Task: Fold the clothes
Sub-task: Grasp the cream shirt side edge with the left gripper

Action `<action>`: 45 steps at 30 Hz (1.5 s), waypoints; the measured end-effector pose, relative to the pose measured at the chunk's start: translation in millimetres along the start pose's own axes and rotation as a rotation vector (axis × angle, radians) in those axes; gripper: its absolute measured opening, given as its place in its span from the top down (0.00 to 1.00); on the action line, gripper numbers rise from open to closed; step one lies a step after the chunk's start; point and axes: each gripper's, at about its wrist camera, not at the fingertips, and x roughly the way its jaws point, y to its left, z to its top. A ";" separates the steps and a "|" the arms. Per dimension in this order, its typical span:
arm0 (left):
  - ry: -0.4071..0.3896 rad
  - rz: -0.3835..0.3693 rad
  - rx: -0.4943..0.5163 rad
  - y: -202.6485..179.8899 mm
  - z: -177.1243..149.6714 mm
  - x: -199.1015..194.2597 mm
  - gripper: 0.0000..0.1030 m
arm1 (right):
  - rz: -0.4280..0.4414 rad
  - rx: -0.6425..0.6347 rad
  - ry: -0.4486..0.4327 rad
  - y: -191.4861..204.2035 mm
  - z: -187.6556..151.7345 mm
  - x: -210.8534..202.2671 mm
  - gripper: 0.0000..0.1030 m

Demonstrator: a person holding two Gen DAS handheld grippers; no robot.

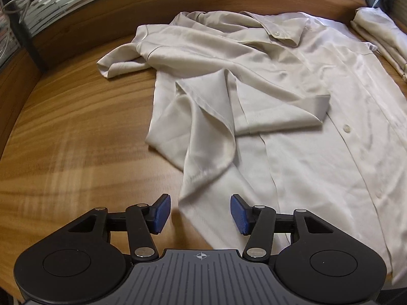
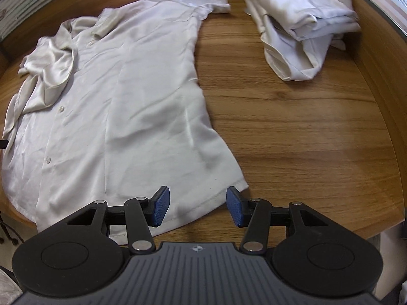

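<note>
A pale cream shirt (image 1: 292,106) lies spread out on a brown wooden table (image 1: 76,132), buttons facing up. The left gripper (image 1: 200,214) points down at the table with its blue pads (image 1: 161,213) apart. It holds nothing. The shirt's bottom left edge sits just in front of it, between the two pads. Farther ahead, one sleeve (image 1: 254,101) is folded over the shirt's front.

The right gripper (image 2: 198,207) is also partly open and holds nothing. The shirt's bottom right corner (image 2: 229,185) lies just in front of its pads, not pinched. Far ahead and to its right sits a pile of folded pale clothes (image 2: 300,23), well apart from the shirt.
</note>
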 end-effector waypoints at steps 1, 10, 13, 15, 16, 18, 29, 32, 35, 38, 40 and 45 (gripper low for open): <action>-0.002 0.001 0.005 0.5 3.2 3.0 0.47 | -0.005 0.001 -0.002 0.0 0.2 -1.0 0.46; -0.062 0.039 -0.018 9.6 14.8 3.8 0.92 | -0.015 -0.007 -0.023 3.1 5.4 -2.8 0.45; -0.081 0.038 -0.065 15.3 5.5 -16.2 0.94 | -0.017 -0.017 -0.036 4.3 9.2 -2.2 0.43; -0.084 0.034 -0.097 19.2 -3.9 -31.5 0.94 | -0.013 -0.026 -0.041 5.2 11.8 -1.1 0.43; -0.081 0.032 -0.114 21.2 -10.5 -39.8 0.94 | -0.012 -0.032 -0.043 5.7 12.9 -0.4 0.43; -0.073 0.027 -0.153 25.4 -24.6 -55.9 0.94 | -0.007 -0.044 -0.044 6.8 14.7 1.1 0.43; 0.060 0.104 -0.328 39.5 -114.3 -81.7 0.94 | 0.028 -0.141 -0.004 18.1 16.6 12.5 0.43; 0.062 0.106 -0.337 40.0 -121.4 -78.7 0.87 | 0.034 -0.176 0.004 23.1 19.1 14.3 0.43; 0.033 0.087 -0.326 39.2 -117.2 -76.5 0.63 | 0.037 -0.195 0.007 26.7 22.5 14.6 0.43; 0.003 0.060 -0.312 41.2 -104.8 -69.8 0.56 | 0.036 -0.204 0.006 29.5 24.8 13.2 0.42; -0.011 0.051 -0.300 42.2 -94.8 -63.1 0.48 | 0.030 -0.204 0.002 30.1 25.4 11.5 0.42; 0.000 0.051 -0.273 47.3 -72.8 -39.0 0.46 | 0.008 -0.182 -0.003 27.2 22.9 6.0 0.41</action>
